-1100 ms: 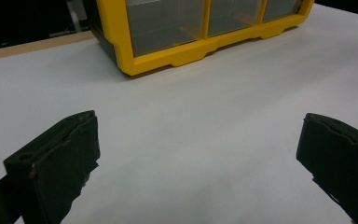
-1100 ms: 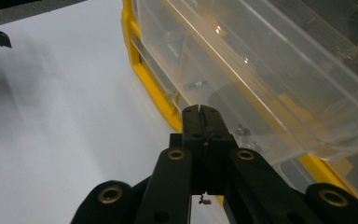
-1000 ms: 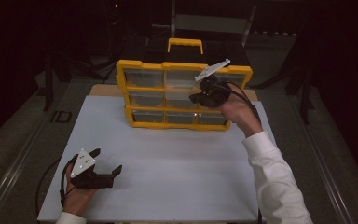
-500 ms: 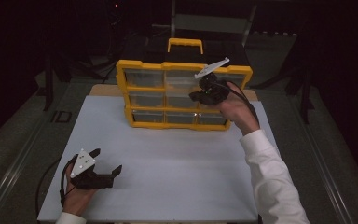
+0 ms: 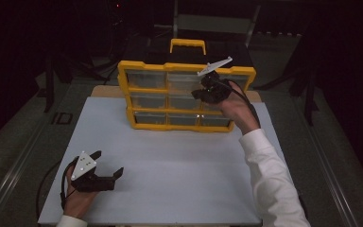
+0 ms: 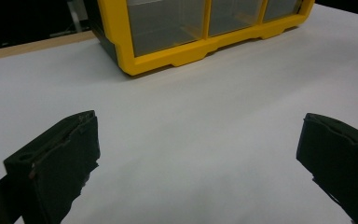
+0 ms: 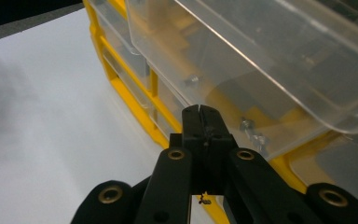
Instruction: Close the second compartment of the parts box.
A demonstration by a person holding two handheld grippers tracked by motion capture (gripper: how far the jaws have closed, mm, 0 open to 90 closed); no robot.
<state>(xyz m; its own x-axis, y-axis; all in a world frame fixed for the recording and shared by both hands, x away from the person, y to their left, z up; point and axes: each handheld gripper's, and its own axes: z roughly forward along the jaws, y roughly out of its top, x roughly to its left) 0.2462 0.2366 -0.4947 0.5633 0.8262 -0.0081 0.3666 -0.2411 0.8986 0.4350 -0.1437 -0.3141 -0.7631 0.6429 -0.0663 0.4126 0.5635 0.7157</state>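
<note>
Right gripper view: right gripper (image 7: 204, 122) jaws pressed shut with nothing visibly between them, tips against the underside of a clear drawer (image 7: 279, 70) pulled out of the yellow organizer (image 5: 185, 94), upper centre of the high view. Risk: tips slip off, or the drawer tips and spills its screws (image 7: 254, 133). Left gripper (image 5: 97, 171) wide open, idle lower left

Left gripper (image 5: 108, 166) jaws wide apart, right gripper (image 7: 200, 122) raised, apparently clamped together
</note>
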